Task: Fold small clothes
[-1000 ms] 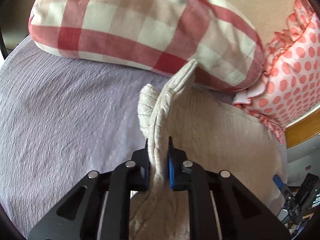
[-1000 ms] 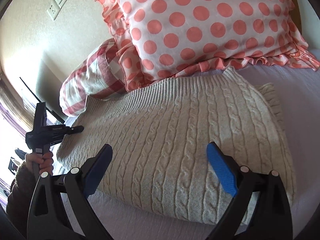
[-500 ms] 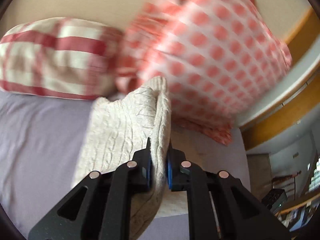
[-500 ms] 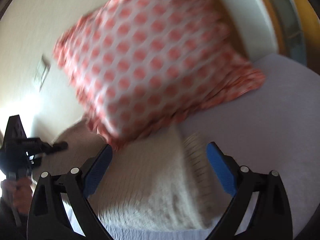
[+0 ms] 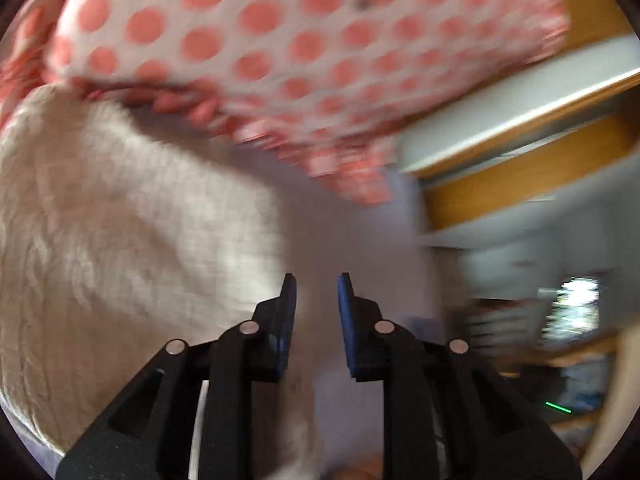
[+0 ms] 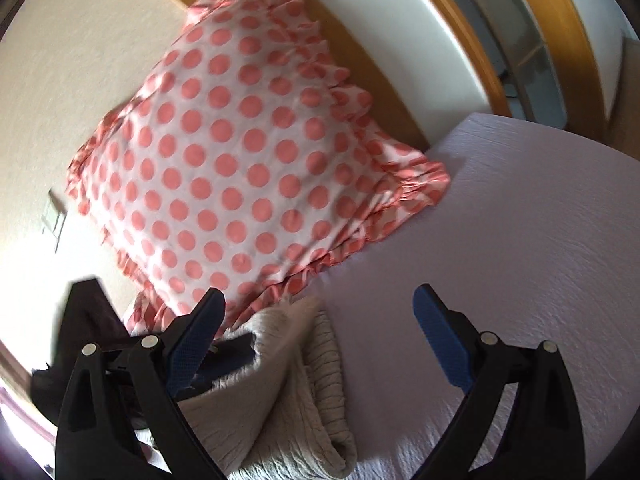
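Lavender bed [image 6: 540, 216] is carrying the cream knit sweater [image 6: 304, 392], bunched below the polka-dot pillow [image 6: 240, 152]. Right gripper [image 6: 316, 334] fingers are spreading wide, sweater sitting at 7 o'clock, long axis running 12-to-6. Left gripper [image 5: 316, 300] fingers are parting slightly, gripping nothing, sweater lying at 9 o'clock.

Cream cable-knit sweater [image 6: 296, 392] folded over, bunched on lilac bed, below polka-dot pillow.

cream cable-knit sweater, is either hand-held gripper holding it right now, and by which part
Neither. The left hand-held gripper is open with nothing between its pads, and the right hand-held gripper is wide open above the cream cable-knit sweater.
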Demonstrator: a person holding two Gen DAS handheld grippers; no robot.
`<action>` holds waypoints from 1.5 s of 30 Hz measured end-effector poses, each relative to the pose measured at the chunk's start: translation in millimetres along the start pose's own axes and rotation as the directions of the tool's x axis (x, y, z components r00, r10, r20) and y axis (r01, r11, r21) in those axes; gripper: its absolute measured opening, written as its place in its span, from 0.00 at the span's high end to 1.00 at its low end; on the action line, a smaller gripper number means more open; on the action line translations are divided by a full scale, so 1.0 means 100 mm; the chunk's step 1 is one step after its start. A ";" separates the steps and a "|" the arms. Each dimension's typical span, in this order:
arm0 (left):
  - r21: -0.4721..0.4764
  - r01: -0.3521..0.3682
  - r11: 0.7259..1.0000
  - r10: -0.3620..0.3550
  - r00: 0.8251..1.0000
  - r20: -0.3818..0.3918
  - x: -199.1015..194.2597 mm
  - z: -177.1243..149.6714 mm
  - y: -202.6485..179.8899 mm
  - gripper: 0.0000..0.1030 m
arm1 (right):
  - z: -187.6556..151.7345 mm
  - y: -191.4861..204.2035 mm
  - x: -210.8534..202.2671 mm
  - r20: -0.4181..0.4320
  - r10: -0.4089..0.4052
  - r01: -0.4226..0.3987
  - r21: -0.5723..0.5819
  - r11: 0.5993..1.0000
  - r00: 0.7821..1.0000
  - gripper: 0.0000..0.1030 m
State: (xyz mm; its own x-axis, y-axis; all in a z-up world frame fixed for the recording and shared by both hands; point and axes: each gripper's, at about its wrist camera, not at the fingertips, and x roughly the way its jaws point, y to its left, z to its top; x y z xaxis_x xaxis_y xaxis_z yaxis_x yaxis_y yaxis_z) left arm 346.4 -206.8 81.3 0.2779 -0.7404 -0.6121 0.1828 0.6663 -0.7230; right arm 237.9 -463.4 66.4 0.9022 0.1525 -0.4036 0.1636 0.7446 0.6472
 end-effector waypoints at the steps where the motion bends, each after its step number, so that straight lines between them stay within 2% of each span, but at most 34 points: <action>1: 0.033 0.053 0.998 -0.054 0.997 0.047 -0.25 -0.01 -0.03 0.77 | -0.02 0.02 -0.02 -0.003 0.010 -0.010 -0.012 1.000 1.000 0.06; 2: 0.068 0.068 0.995 -0.074 0.994 0.083 -0.41 -0.04 -0.06 0.68 | -0.02 0.05 -0.03 -0.012 0.028 -0.028 -0.027 0.999 1.000 0.06; 3: 0.103 0.054 0.993 -0.066 0.991 0.116 -0.62 -0.07 -0.06 0.61 | -0.03 0.07 -0.04 -0.025 0.049 -0.050 -0.043 0.998 0.999 0.07; 4: 0.141 -0.004 0.990 -0.017 0.989 0.149 -0.87 -0.13 -0.03 0.54 | -0.04 0.12 -0.05 -0.058 0.084 -0.088 -0.070 0.994 0.995 0.08; 7: 0.216 -0.136 0.967 0.098 0.979 0.177 -1.25 -0.30 0.13 0.51 | -0.16 0.25 -0.15 -0.142 0.184 -0.200 -0.110 0.974 0.973 0.18; 9: 0.239 -0.189 0.952 0.146 0.971 0.188 -1.37 -0.44 0.29 0.51 | -0.29 0.40 -0.25 -0.185 0.225 -0.256 -0.168 0.952 0.957 0.29; 10: 0.242 -0.207 0.948 0.165 0.969 0.182 -1.43 -0.51 0.42 0.51 | -0.38 0.53 -0.33 -0.208 0.233 -0.279 -0.229 0.933 0.950 0.30; 12: 0.230 -0.221 0.948 0.185 0.968 0.168 -1.45 -0.58 0.61 0.51 | -0.55 0.74 -0.41 -0.238 0.213 -0.286 -0.336 0.897 0.947 0.36; 15: 0.216 -0.208 0.954 0.183 0.974 0.130 -1.37 -0.71 0.83 0.51 | -0.76 0.99 -0.43 -0.262 0.129 -0.242 -0.468 0.850 0.957 0.43; 17: 0.229 -0.199 0.953 0.178 0.978 0.112 -1.33 -0.75 0.89 0.51 | -0.79 1.01 -0.36 -0.285 0.076 -0.209 -0.470 0.858 0.955 0.46; 19: 0.265 -0.191 0.945 0.171 0.980 0.096 -1.28 -0.84 0.90 0.51 | -0.85 0.96 -0.23 -0.334 0.029 -0.190 -0.459 0.868 0.942 0.51; 20: 0.287 -0.195 0.938 0.176 0.980 0.093 -1.25 -0.87 0.88 0.50 | -0.91 0.93 -0.17 -0.355 0.004 -0.183 -0.471 0.863 0.935 0.72; 21: 0.306 -0.198 0.931 0.179 0.980 0.090 -1.22 -0.90 0.86 0.49 | -0.99 0.91 -0.09 -0.378 -0.025 -0.178 -0.493 0.852 0.926 0.89; 23: 0.339 -0.203 0.919 0.186 0.979 0.082 -1.15 -0.96 0.83 0.49 | -1.04 0.81 -0.04 -0.367 -0.065 -0.142 -0.508 0.849 0.928 0.91; 24: 0.352 -0.206 0.913 0.191 0.979 0.075 -1.11 -1.00 0.83 0.49 | -1.02 0.69 -0.02 -0.360 -0.082 -0.115 -0.493 0.862 0.929 0.91; 27: 0.383 -0.198 0.902 0.201 0.979 0.032 -0.98 -1.10 0.85 0.49 | -0.89 0.24 0.05 -0.397 -0.056 -0.082 -0.323 0.943 0.916 0.92; 28: 0.391 -0.198 0.899 0.204 0.979 0.025 -0.95 -1.12 0.86 0.49 | -0.90 0.15 0.08 -0.416 -0.047 -0.081 -0.285 0.955 0.908 0.91; 31: 0.422 -0.211 0.882 0.218 0.975 0.034 -0.97 -1.17 0.86 0.49 | -0.92 0.27 -0.01 -0.422 -0.028 -0.119 -0.316 0.941 0.906 0.89; 32: 0.424 -0.208 0.881 0.211 0.977 0.041 -1.00 -1.17 0.85 0.49 | -0.88 0.34 -0.08 -0.414 -0.001 -0.144 -0.318 0.937 0.910 0.80; 34: 0.425 -0.194 0.884 0.181 0.981 0.071 -1.13 -1.16 0.82 0.49 | -0.71 0.45 -0.22 -0.357 0.053 -0.175 -0.318 0.932 0.933 0.43; 35: 0.423 -0.192 0.885 0.169 0.981 0.090 -1.18 -1.14 0.81 0.47 | -0.62 0.49 -0.23 -0.322 0.065 -0.174 -0.323 0.930 0.945 0.42; 36: 0.419 -0.194 0.887 0.164 0.981 0.107 -1.22 -1.11 0.79 0.47 | -0.54 0.52 -0.19 -0.307 0.064 -0.168 -0.325 0.930 0.949 0.42; 38: 0.406 -0.195 0.893 0.161 0.980 0.118 -1.22 -1.05 0.79 0.46 | -0.40 0.52 0.04 -0.325 0.041 -0.145 -0.303 0.942 0.945 0.45; 40: 0.388 -0.190 0.902 0.160 0.981 0.108 -1.18 -1.01 0.80 0.46 | -0.30 0.46 0.36 -0.359 -0.008 -0.094 -0.265 0.960 0.933 0.58; 44: 0.383 -0.186 0.905 0.164 0.982 0.090 -1.15 -1.03 0.85 0.46 | -0.30 0.34 0.73 -0.417 -0.035 -0.064 -0.221 0.973 0.908 0.66; 45: 0.383 -0.184 0.905 0.162 0.983 0.089 -1.15 -1.02 0.85 0.46 | -0.33 0.33 0.79 -0.430 -0.036 -0.069 -0.225 0.972 0.902 0.72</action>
State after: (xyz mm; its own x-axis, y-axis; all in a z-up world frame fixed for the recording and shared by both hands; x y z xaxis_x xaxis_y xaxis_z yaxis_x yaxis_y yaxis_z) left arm 233.4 -73.9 57.2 0.3868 -0.6115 -0.6903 0.4755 0.7736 -0.4188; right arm 301.4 -405.2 35.1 0.6361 0.3908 -0.6654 0.0072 0.8593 0.5115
